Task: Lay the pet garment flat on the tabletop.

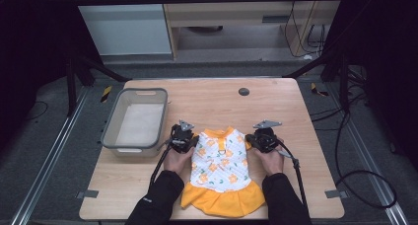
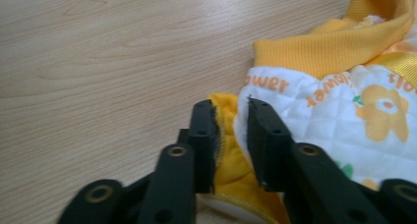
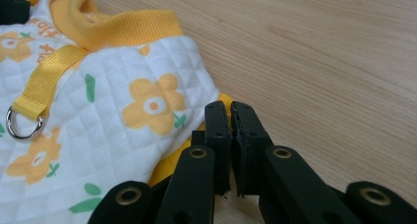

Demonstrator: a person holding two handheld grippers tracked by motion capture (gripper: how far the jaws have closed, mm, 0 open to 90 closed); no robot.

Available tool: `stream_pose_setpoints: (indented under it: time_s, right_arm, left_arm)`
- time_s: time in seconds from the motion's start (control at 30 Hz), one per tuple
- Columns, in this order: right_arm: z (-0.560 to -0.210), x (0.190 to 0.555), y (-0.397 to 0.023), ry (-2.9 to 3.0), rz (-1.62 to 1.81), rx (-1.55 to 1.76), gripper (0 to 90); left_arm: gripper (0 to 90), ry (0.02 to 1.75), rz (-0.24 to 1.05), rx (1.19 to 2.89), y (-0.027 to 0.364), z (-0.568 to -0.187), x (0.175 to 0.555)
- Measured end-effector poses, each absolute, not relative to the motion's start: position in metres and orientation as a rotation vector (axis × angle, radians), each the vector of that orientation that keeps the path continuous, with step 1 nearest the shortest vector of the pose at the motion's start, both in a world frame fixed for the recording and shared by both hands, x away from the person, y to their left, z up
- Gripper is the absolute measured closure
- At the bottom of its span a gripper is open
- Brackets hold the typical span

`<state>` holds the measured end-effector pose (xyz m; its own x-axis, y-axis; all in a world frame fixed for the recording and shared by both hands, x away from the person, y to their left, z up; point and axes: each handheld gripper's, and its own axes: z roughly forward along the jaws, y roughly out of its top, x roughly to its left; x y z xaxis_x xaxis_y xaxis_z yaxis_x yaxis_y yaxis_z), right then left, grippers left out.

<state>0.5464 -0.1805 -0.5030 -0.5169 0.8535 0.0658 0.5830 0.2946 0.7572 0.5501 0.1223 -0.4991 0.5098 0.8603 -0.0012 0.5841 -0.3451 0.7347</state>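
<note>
The dress (image 1: 221, 161) lies flat on the table (image 1: 276, 101), collar away from the person. The left tool (image 2: 231, 117) is clamped on its yellow left sleeve edge; the right tool (image 3: 230, 117) is closed tight at the right sleeve edge

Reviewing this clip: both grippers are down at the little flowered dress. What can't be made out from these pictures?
- Right gripper: jaws nearly together; whether any dress fabric is pinched stays hidden behind them in the right gripper view.
- Left gripper: the grip's lower part is cut off by the bottom edge.
- High view: hands cover both sleeves.
- Basket: contents too small to tell.
</note>
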Motion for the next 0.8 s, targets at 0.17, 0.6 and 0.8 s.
stream_pose_setpoints:
  time_s: [0.17,0.6,0.8]
  right_arm:
    - [-0.482,0.538,-0.186,2.154,1.168,1.229,86.9]
    - [-0.442,0.559,-0.176,1.949,1.100,1.150,72.1]
    - [-0.436,0.549,-0.178,1.969,1.124,1.128,66.8]
  left_arm:
    - [85.1,1.162,0.535,2.011,0.126,-0.482,0.546]
    - [61.1,1.124,0.692,1.890,0.125,-0.429,0.573]
    - [53.0,1.063,0.669,1.923,0.132,-0.417,0.557]
